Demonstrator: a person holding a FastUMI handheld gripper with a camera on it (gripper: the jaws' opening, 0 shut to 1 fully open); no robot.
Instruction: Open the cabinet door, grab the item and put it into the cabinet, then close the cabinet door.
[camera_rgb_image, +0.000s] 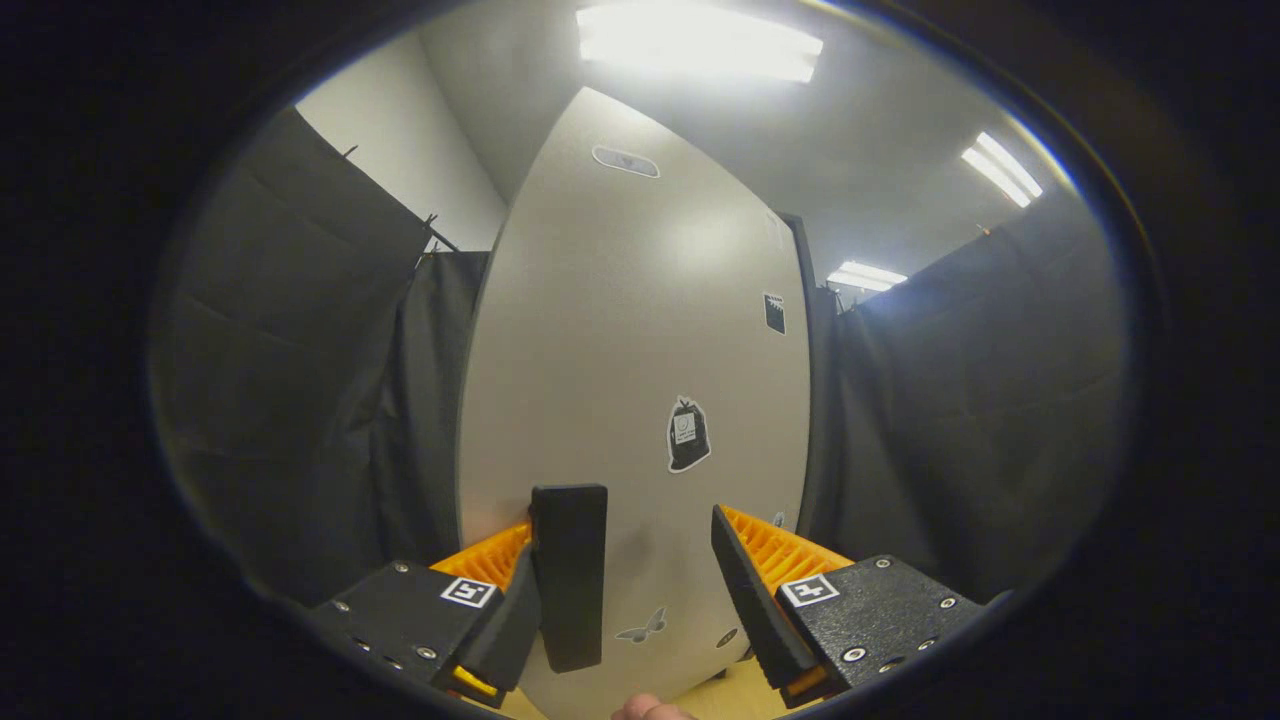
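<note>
A tall pale grey cabinet door stands close ahead of me, its flat face turned toward the camera. It carries a black bag-shaped sticker, a small dark sticker, an oval mark near its top and a butterfly sticker low down. My gripper is open, its fingers pointing at the lower part of the door with nothing between them. I cannot tell whether the fingertips touch the door. No handle or item to grab is visible.
Black cloth walls hang on both sides of the cabinet. A strip of light wooden surface lies below the fingers, with a person's fingertip at its near edge. Ceiling lights glare overhead.
</note>
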